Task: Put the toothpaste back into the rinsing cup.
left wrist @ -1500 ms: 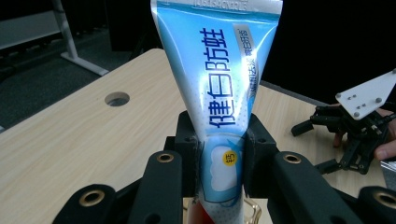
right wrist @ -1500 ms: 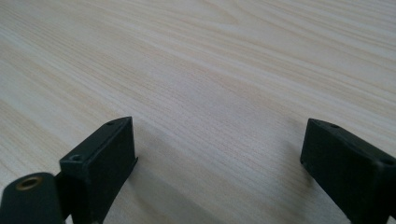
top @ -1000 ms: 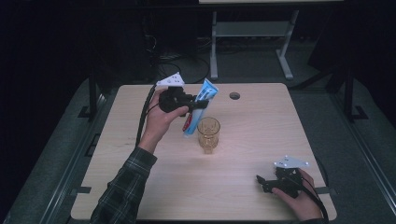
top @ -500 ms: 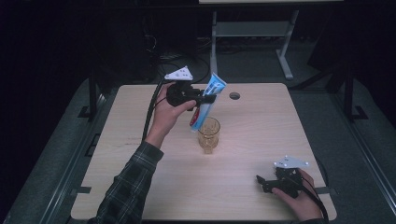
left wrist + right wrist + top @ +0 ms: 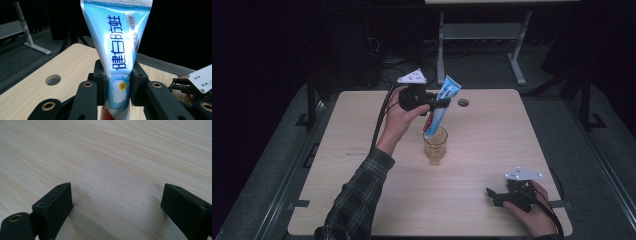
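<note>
We hold our left gripper [image 5: 439, 103] raised, forearm reaching forward in a plaid sleeve [image 5: 357, 200], jaws clamped on a tube [image 5: 117, 57]. Our right gripper [image 5: 493, 196] rests low near the table's [image 5: 120, 157] near right corner, jaws spread wide apart, hand [image 5: 532, 215] behind it.

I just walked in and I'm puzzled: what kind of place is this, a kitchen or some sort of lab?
Probably a lab or recording studio, not a kitchen. A lone wooden table stands among black curtains, a person holds a cabled left gripper clamping a toothpaste tube over a glass, and cables lie on the floor behind.
</note>
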Available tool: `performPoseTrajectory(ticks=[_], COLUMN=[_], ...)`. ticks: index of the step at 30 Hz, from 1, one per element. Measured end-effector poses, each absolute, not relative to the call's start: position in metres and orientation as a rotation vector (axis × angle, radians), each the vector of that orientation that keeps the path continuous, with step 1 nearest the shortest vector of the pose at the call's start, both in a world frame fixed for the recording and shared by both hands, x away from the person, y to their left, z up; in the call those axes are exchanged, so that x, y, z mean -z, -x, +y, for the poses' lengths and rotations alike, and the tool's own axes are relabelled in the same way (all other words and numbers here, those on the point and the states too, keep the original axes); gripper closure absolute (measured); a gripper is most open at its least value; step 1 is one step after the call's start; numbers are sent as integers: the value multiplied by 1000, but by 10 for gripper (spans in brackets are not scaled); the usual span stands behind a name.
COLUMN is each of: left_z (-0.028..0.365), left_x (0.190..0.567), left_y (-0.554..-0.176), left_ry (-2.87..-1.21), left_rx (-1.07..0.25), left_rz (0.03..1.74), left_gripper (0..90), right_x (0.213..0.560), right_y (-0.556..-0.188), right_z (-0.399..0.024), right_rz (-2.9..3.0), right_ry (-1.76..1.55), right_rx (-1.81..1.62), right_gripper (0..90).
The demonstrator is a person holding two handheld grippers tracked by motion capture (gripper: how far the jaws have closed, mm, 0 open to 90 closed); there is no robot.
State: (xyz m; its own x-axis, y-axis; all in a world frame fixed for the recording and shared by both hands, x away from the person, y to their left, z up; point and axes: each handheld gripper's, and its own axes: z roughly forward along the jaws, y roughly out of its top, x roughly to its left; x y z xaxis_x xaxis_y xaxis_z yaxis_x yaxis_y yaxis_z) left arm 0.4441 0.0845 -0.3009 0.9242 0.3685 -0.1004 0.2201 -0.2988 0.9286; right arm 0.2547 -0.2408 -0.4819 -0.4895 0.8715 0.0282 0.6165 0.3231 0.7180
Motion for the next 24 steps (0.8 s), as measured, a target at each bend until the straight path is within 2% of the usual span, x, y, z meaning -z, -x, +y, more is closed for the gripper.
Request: performPoseTrajectory(ticks=[24], left_z=[79], left_x=[327], left_y=[-448], left_ry=[-1902], left_rx=[-146], left_rz=[438], left_gripper=[704], right_x=[482], right_y=[-255], right_z=[-241], right_rz=[2236], right_ry=[-1314], right_rx=[-969], right_gripper=[95])
